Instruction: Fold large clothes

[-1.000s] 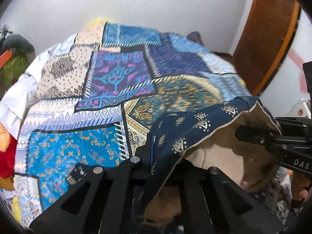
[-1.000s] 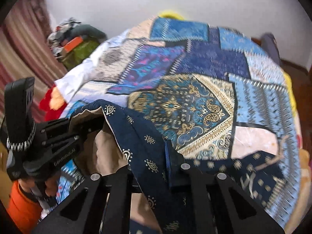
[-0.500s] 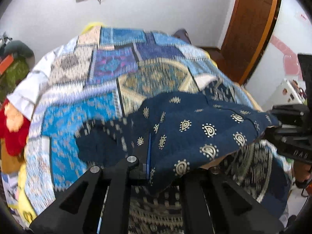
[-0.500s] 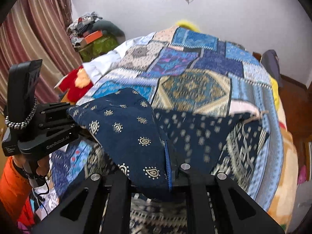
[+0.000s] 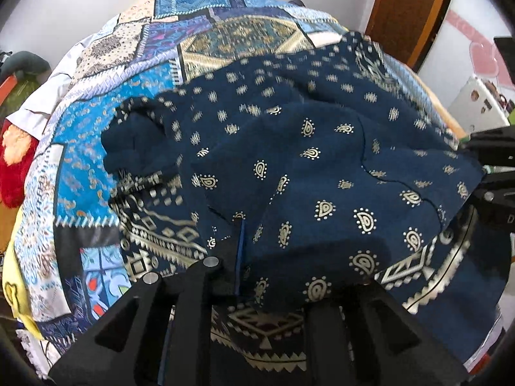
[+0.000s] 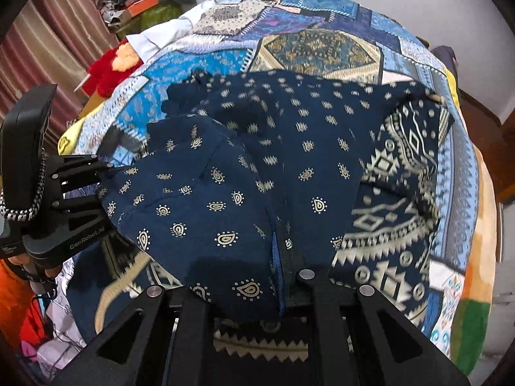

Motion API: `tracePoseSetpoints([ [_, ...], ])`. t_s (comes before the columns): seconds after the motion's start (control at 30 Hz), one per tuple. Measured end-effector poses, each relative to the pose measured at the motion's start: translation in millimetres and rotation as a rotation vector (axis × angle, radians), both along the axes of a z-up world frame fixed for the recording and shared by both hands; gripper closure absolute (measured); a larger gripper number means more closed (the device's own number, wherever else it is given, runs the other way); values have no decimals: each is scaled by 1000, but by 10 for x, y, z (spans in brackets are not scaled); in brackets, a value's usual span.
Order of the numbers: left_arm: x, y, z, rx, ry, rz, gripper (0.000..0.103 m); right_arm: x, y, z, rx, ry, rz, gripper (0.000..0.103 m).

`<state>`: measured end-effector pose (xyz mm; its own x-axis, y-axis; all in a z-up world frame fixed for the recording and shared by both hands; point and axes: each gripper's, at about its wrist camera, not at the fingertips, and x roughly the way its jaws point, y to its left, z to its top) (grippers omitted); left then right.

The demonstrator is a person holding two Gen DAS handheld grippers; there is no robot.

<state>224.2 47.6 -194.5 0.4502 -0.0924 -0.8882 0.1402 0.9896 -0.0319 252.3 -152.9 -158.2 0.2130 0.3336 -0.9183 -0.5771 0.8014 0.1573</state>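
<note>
Change since a second ago: the tan underside of the garment [image 5: 322,173] no longer shows. The held edge has been carried forward over the bed [image 5: 96,148], and the navy paisley face now lies uppermost, folded over the rest of the cloth. The patterned border band [image 6: 396,199], barely visible before, now spreads toward the bed's right side in the right wrist view.

Garment: navy, gold paisley print, lying across the near half of the patchwork bedspread, its near fold stretched between the two tools and lifted off the layer beneath.

Surroundings: red plush item [image 6: 109,67] and white cloth [image 6: 161,35] at the bed's left edge; clutter pile [image 6: 138,3] by the striped curtain [image 6: 42,38]; wooden door [image 5: 408,9] at right. The lifted fold hides the bed surface and cloth directly below it.

Left gripper [image 5: 239,251]: tilted steeply down, jaws opening, a fabric edge still between them beside the blue pad. Seen from the side in the right wrist view, fabric corner at its tip.

Right gripper [image 6: 280,267]: tilted steeply down, pressed together, pinching the fold's other corner.
</note>
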Motion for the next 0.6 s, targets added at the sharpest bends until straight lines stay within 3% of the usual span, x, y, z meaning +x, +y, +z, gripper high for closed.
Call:
tracePoseSetpoints([
  [0.33, -27, -136, -214, 59, 9, -21, 88, -122, -31, 0, -12, -53, 22, 92],
  [0.6, -10, -118, -255, 32, 19, -14, 86, -165, -123, 78, -5, -30, 87, 92],
])
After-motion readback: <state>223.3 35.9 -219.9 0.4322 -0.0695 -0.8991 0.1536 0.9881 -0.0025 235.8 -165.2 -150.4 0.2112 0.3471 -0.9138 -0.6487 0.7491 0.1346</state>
